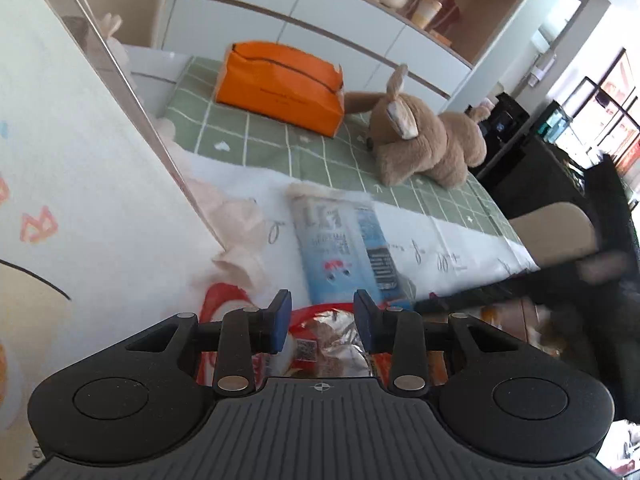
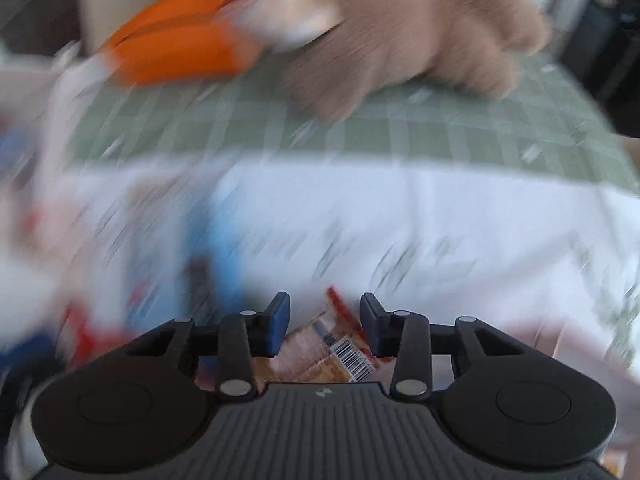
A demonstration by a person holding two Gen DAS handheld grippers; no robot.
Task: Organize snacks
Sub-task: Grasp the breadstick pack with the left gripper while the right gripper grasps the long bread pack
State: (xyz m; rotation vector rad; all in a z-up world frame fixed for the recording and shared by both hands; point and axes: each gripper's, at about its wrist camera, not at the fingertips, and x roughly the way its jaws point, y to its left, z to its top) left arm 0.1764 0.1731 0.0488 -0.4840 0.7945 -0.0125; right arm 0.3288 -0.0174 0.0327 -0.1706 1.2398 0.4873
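Snacks, nearest first: a red-and-silver packet (image 1: 326, 340) sits between the blue pads of my left gripper (image 1: 322, 320). The jaws stand narrow about it, though I cannot tell whether the pads actually press the wrapper.

A tan packet with a barcode (image 2: 332, 354) lies under my right gripper (image 2: 325, 324). Its jaws are also narrow, the packet showing in the gap; grip unconfirmed, since this view is heavily smeared.

Just beyond the left gripper, on the white cloth (image 1: 440, 232), lies a pale blue packet (image 1: 344, 248), long side running away from me. To its left sits a crumpled pink wrapper or bag (image 1: 240, 232), too soft to identify.

At the far left stands a tall white printed panel (image 1: 80, 160), perhaps the side of a box or bag; I cannot say which.

Farther back, on the green checked cloth (image 1: 272, 144), are an orange tissue box (image 1: 280, 84) and, to its right, a brown plush toy (image 1: 424, 140). Neither is a snack.

Handling note, my judgement: I should settle each gripper until the view sharpens, then close on the packet's body, not its crimped edge. Foil slips and crushes, so squeeze gently and lift straight before carrying.
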